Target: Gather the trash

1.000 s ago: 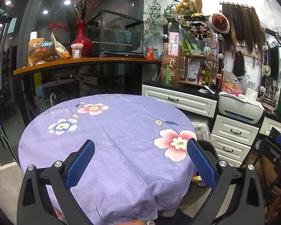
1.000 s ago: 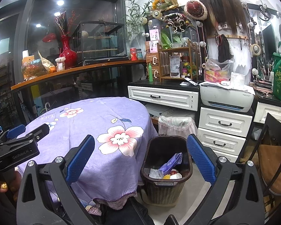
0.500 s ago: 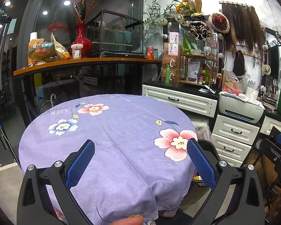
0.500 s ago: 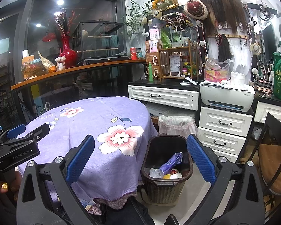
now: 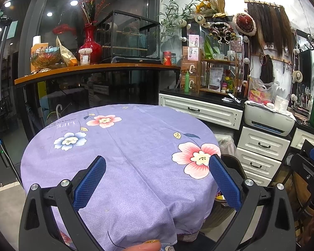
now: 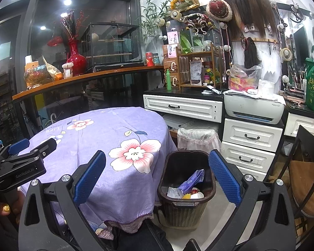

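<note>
Between my left gripper jaws, spread wide w/ nothing in them, I see only purple floral cloth on the round worktop, no litter showing on it. Right gripper is wide and empty too, held out past the worktop edge so it looks down at the brown bin on the floor just beside the cloth's hem. Trash sits inside: purple wrapper, white scraps, something yellow. I judge collection's about done; both grippers are parked clear, prob. for a last check. White-lined bin stands behind, by the drawers.
</note>
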`<act>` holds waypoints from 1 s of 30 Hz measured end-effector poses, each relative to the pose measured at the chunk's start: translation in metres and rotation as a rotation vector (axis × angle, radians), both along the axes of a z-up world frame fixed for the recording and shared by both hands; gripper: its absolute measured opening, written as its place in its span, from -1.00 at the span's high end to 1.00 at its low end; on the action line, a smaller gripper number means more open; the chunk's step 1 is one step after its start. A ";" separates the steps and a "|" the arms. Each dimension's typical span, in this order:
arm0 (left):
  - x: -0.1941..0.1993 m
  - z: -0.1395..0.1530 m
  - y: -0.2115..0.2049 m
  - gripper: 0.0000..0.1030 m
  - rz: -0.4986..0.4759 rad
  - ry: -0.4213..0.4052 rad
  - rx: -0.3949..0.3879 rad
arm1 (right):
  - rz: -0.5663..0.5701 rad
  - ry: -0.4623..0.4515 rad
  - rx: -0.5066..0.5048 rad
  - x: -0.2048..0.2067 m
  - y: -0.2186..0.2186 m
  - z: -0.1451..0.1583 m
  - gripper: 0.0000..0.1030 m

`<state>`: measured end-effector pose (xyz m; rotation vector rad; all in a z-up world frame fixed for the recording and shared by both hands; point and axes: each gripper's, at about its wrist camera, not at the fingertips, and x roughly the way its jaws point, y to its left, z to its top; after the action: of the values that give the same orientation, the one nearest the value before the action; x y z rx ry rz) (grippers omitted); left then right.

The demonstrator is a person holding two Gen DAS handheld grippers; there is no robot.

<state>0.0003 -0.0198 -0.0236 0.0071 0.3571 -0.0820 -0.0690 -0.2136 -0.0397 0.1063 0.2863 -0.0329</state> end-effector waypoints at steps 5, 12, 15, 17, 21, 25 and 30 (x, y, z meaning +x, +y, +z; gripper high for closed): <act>0.001 -0.002 0.001 -0.89 0.000 -0.002 0.003 | 0.000 0.000 0.000 0.000 0.000 0.000 -0.89; 0.001 -0.003 0.002 -0.89 -0.001 0.000 0.005 | 0.000 0.001 0.000 0.000 0.000 0.001 -0.89; 0.002 -0.003 0.002 -0.89 -0.003 0.002 0.000 | 0.000 0.002 0.001 0.001 0.000 0.001 -0.89; 0.001 -0.002 0.002 -0.89 -0.002 0.002 0.001 | 0.000 0.001 0.000 0.001 0.000 0.001 -0.89; 0.001 -0.002 0.002 -0.89 -0.004 0.002 0.003 | 0.000 0.002 0.001 0.001 0.000 0.002 -0.89; 0.001 -0.002 0.002 -0.89 -0.003 0.002 0.003 | 0.000 0.002 0.001 0.001 0.000 0.002 -0.89; 0.001 -0.002 0.002 -0.89 -0.004 0.003 0.004 | -0.001 0.002 0.000 0.001 0.000 0.002 -0.89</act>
<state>0.0012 -0.0176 -0.0256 0.0114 0.3601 -0.0849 -0.0677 -0.2136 -0.0374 0.1065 0.2887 -0.0337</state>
